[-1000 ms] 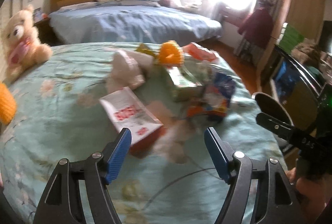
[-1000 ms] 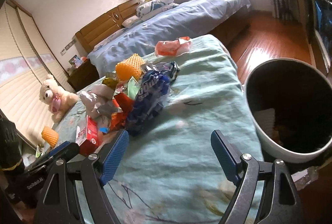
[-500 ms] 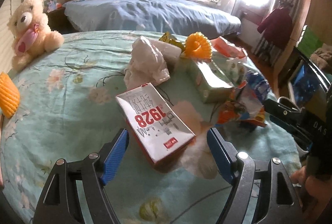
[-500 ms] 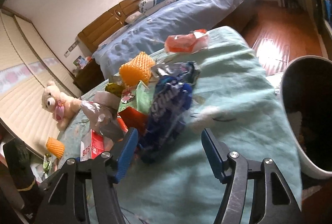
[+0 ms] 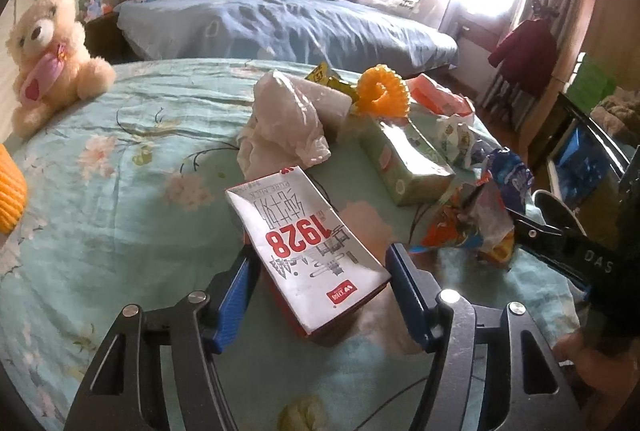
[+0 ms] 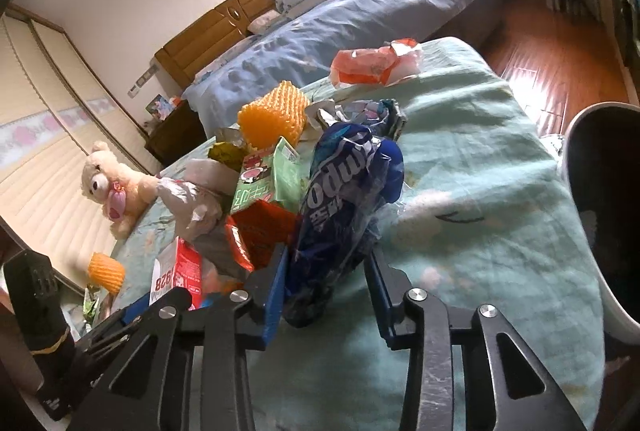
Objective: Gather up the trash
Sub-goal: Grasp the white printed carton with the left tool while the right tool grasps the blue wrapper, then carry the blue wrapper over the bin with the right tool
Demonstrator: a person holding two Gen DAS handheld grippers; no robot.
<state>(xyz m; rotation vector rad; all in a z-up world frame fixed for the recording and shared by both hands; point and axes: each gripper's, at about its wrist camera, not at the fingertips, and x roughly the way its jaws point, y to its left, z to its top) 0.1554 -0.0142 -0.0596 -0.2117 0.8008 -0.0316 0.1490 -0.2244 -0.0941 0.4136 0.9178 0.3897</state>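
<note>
Left gripper: spread wide around the milk carton.
Right gripper: parted, straddling the blue wrapper.

The bed cover is light green with pink flowers. The milk carton is white with red numbers. The crinkly bag is dark blue with white letters. The net is orange. The teddy bear is cream with a pink bib.
</note>
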